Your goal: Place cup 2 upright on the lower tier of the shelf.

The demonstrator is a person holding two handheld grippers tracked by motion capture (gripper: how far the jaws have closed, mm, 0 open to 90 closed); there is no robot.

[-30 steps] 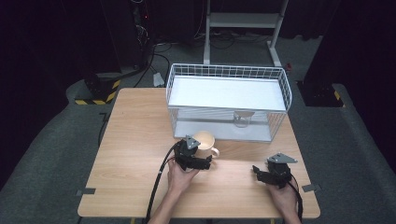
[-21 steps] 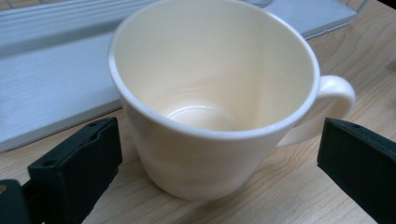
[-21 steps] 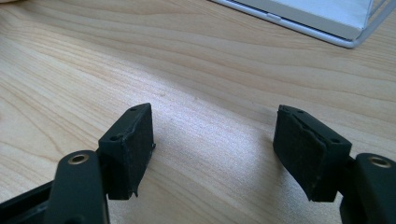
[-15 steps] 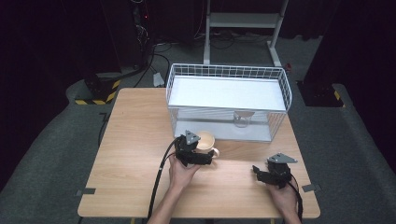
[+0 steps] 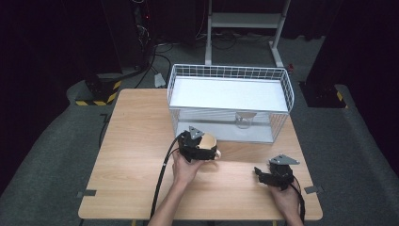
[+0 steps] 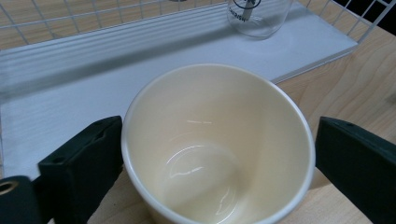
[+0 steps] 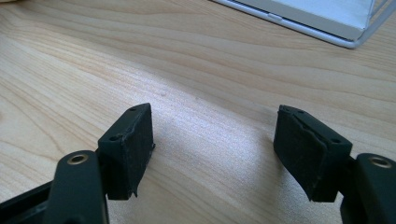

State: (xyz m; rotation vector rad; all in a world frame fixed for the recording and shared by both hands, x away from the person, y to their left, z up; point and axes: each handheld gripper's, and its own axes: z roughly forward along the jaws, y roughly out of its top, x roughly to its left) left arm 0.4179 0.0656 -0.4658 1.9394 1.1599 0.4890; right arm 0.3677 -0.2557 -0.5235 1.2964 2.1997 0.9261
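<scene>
Since the earlier frame the left gripper [image 5: 203, 151] has crept a little toward the basket [image 5: 287, 92], its jaws closing in around the cup [image 6: 219, 144]. One jaw touches the cup's wall; the other stands just clear, so no firm grip shows. Upright, mouth up and empty, the cup sits on the tabletop near its middle, just before the basket's front wall. Near the front right corner, the right gripper [image 7: 215, 154] rests half open, nothing between its jaws.

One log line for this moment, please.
left tongs: jaws just closing around cream cup, grip unclear | right tongs: open, empty, over table
</scene>
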